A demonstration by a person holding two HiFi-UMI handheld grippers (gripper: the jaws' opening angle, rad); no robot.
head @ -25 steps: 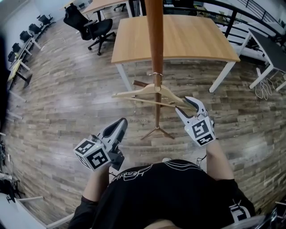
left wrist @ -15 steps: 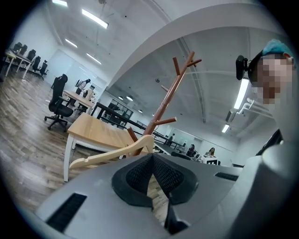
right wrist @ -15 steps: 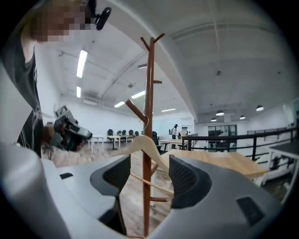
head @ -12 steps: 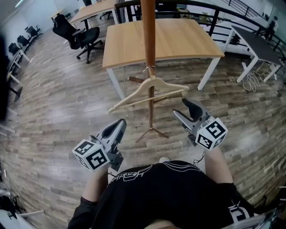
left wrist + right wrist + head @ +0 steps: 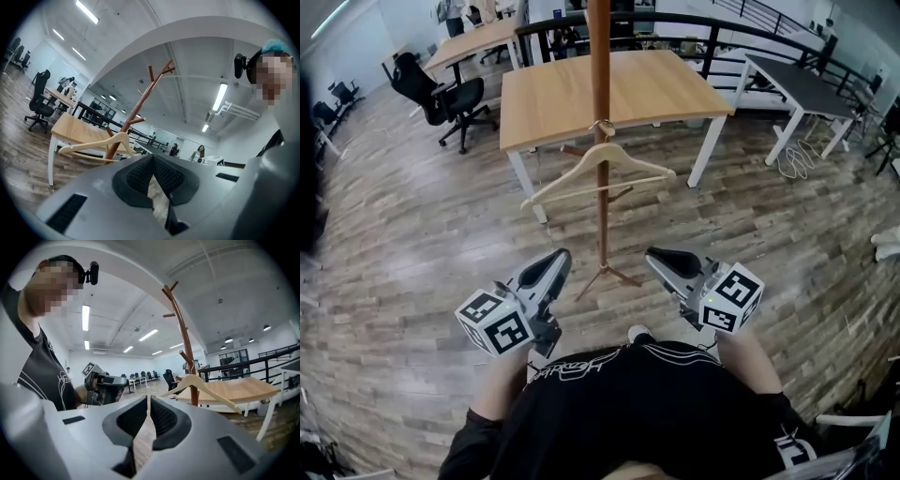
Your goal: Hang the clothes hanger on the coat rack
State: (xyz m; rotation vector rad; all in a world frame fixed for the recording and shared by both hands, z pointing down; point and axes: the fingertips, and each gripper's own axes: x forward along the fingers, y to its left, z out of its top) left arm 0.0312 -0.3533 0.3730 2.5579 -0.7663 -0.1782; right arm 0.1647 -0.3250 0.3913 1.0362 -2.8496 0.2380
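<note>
Wood-look plank flooring (image 5: pixel 412 234) fills most of the head view. On it stands a large rectangular table with a light wooden top and white legs (image 5: pixel 581 94), with a black office chair (image 5: pixel 441 89) to its left.

In front of the table rises a tall reddish-brown wooden coat rack (image 5: pixel 600 187) with branch-like pegs and splayed feet. A pale wooden clothes hanger with a metal hook (image 5: pixel 581 173) hangs on the rack. Its hook sits against the pole at a short peg, and in the head view its left arm dips lower than its right. Neither gripper touches it.

Both grey grippers are held near the person's black shirt (image 5: pixel 647 412), well apart from the hanger, one on each side of the rack's feet. The left gripper (image 5: pixel 558 258) points towards the rack with its jaw tips pressed together on nothing. The right gripper (image 5: pixel 661 258) is closing, its jaws almost together with only a thin slit between the pads, and nothing is between them.
</note>
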